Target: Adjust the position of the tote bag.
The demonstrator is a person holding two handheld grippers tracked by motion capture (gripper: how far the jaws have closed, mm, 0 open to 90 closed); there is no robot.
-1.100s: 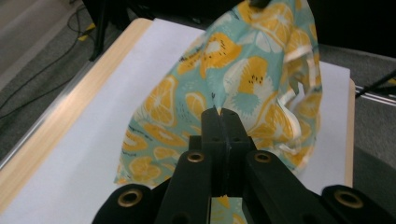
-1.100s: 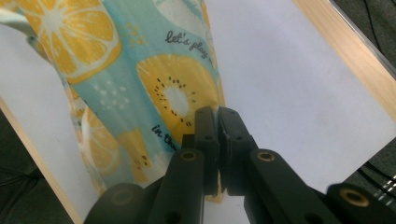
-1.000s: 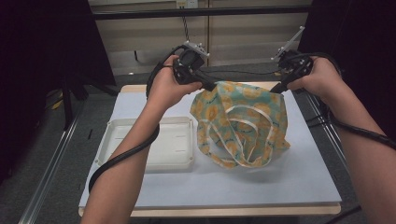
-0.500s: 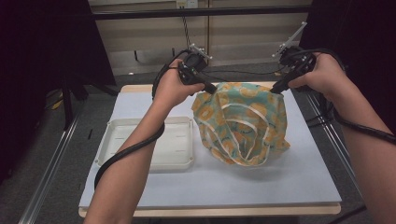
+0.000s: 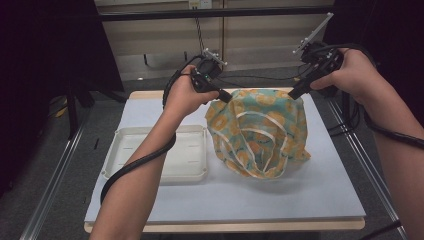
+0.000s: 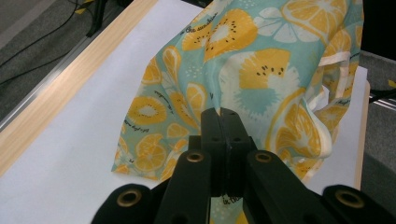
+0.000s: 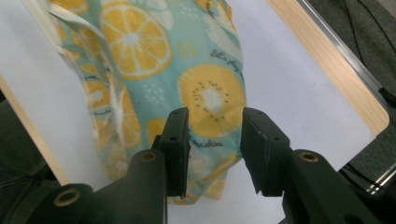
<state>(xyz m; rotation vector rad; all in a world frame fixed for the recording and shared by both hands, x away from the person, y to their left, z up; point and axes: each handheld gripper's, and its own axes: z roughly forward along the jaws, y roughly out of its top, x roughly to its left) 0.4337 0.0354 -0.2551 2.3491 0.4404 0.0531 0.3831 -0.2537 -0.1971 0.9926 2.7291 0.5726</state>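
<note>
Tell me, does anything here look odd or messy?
Only the fruit-print cloth: it hangs crumpled, pinched by the shut left gripper while the right gripper stands open around it. The white tray sits neatly.

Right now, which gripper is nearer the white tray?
Left. The left gripper is shut on the fruit-print cloth just beyond the white tray. The right gripper is open at the cloth's far corner, across it from the tray.

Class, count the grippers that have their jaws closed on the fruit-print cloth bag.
1. The left gripper is shut on the fruit-print cloth bag at its far left corner. The right gripper, at the far right corner, has its jaws open around the fabric.
</note>
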